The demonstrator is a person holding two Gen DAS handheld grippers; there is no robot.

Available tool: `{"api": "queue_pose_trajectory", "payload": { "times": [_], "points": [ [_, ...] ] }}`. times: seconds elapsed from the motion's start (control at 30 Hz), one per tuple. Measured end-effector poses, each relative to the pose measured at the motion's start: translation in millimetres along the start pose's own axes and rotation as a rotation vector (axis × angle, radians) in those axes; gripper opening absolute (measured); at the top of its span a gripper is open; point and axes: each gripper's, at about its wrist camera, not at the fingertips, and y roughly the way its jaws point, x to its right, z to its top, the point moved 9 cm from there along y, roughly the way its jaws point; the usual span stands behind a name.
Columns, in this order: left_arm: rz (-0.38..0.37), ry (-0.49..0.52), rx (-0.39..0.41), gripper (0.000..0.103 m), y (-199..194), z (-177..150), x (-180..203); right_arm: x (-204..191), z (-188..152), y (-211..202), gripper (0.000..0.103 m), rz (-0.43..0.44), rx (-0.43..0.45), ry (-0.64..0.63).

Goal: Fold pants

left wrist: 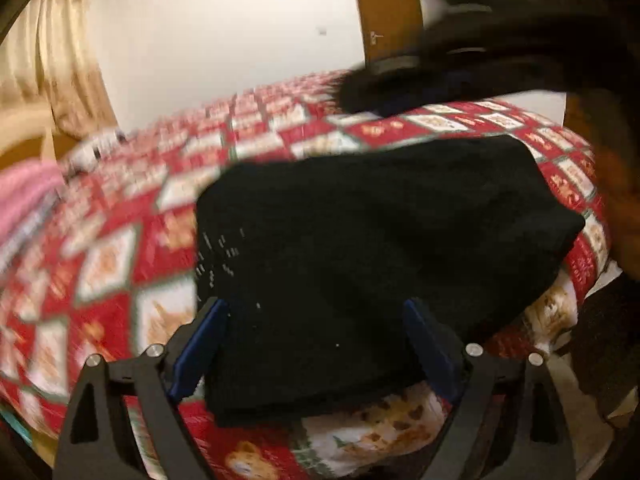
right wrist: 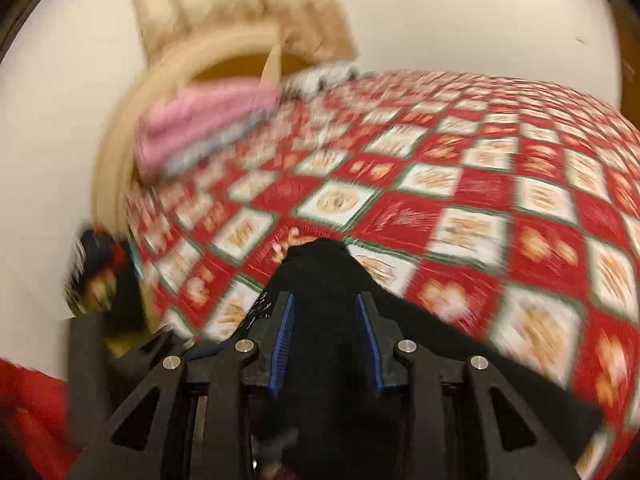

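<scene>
The black pants (left wrist: 368,248) lie folded in a thick pad on the red and white checked quilt (left wrist: 120,240). My left gripper (left wrist: 316,312) is open, its blue pads wide apart on either side of the pad's near edge. In the right wrist view my right gripper (right wrist: 325,298) has its blue pads close together on a bunched fold of the black pants (right wrist: 320,264), held above the quilt (right wrist: 480,200). Both views are blurred by motion. A dark blurred shape (left wrist: 500,40) fills the upper right of the left wrist view.
A pink folded cloth (right wrist: 200,128) lies at the far left of the bed by a pale wooden headboard (right wrist: 132,120) and beige curtain (right wrist: 240,0). White wall (left wrist: 220,40) stands behind the bed. A brown door (left wrist: 388,8) is at the back.
</scene>
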Motion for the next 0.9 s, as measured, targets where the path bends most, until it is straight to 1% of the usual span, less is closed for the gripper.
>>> {"api": "queue_pose_trajectory", "payload": {
  "times": [0.03, 0.07, 0.1, 0.13, 0.17, 0.2, 0.23, 0.27, 0.3, 0.37, 0.4, 0.47, 0.53, 0.6, 0.63, 0.73, 0.8, 0.9],
  "points": [
    [-0.030, -0.042, -0.005, 0.093, 3.1, -2.6, -2.7, -1.9, 1.6, 17.2, 0.034, -0.010, -0.028, -0.015],
    [-0.042, -0.057, -0.008, 0.093, 4.2, -2.6, -4.0, -4.1, 0.7, 44.4, 0.034, 0.001, -0.079, -0.021],
    [-0.048, -0.064, -0.008, 0.094, 4.8, -1.9, -5.0, -2.8, -1.4, 65.3, 0.037, 0.004, -0.120, -0.018],
    [-0.044, -0.072, -0.008, 0.094, 6.0, -2.0, -6.9, -0.6, 1.2, 77.8, 0.043, -0.002, -0.104, -0.027],
    [-0.038, -0.080, -0.006, 0.095, 7.0, -2.2, -8.9, 4.5, 8.9, 84.3, 0.063, -0.020, -0.076, -0.030],
    [-0.044, -0.085, -0.010, 0.095, 7.9, -2.6, -9.6, 14.2, 9.1, 93.5, 0.072, -0.022, -0.099, 0.019],
    [-0.042, -0.085, -0.012, 0.096, 9.3, -3.3, -10.3, 21.5, 11.0, 96.7, 0.072, 0.026, -0.098, 0.111],
    [-0.043, -0.084, -0.009, 0.096, 9.3, -3.3, -10.3, 25.2, 11.9, 96.8, 0.072, 0.042, -0.095, 0.145],
    [-0.044, -0.082, -0.007, 0.097, 9.6, -3.3, -9.6, 25.6, 11.2, 95.3, 0.072, 0.045, -0.090, 0.149],
    [-0.041, -0.077, -0.010, 0.098, 11.5, -3.3, -7.9, 21.3, 9.4, 91.7, 0.072, 0.020, -0.077, 0.116],
    [-0.038, -0.076, -0.011, 0.099, 11.7, -3.5, -7.5, 20.1, 8.9, 87.2, 0.072, 0.004, -0.066, 0.112],
    [-0.036, -0.076, -0.009, 0.099, 10.2, -4.0, -7.1, 21.0, 10.8, 74.7, 0.072, 0.002, -0.034, 0.145],
    [-0.038, -0.076, -0.009, 0.099, 8.8, -3.3, -8.6, 26.7, 19.5, 52.6, 0.072, 0.032, 0.047, 0.209],
    [-0.039, -0.074, -0.010, 0.099, 8.3, -3.1, -10.3, 39.2, 23.6, 25.1, 0.073, 0.006, 0.110, 0.252],
    [-0.039, -0.073, -0.011, 0.099, 8.4, -3.3, -10.1, 50.0, 22.9, 6.0, 0.073, -0.031, 0.138, 0.270],
    [-0.033, -0.073, -0.012, 0.099, 8.2, -2.3, -10.7, 77.8, 8.3, -37.4, 0.073, -0.124, 0.181, 0.309],
    [-0.028, -0.068, -0.013, 0.099, 7.9, -1.4, -11.1, 104.5, -17.4, -72.3, 0.074, -0.216, 0.203, 0.356],
    [-0.024, -0.066, -0.015, 0.099, 6.2, -0.3, -9.7, 134.0, -56.5, -106.4, 0.074, -0.302, 0.217, 0.431]
  ]
}}
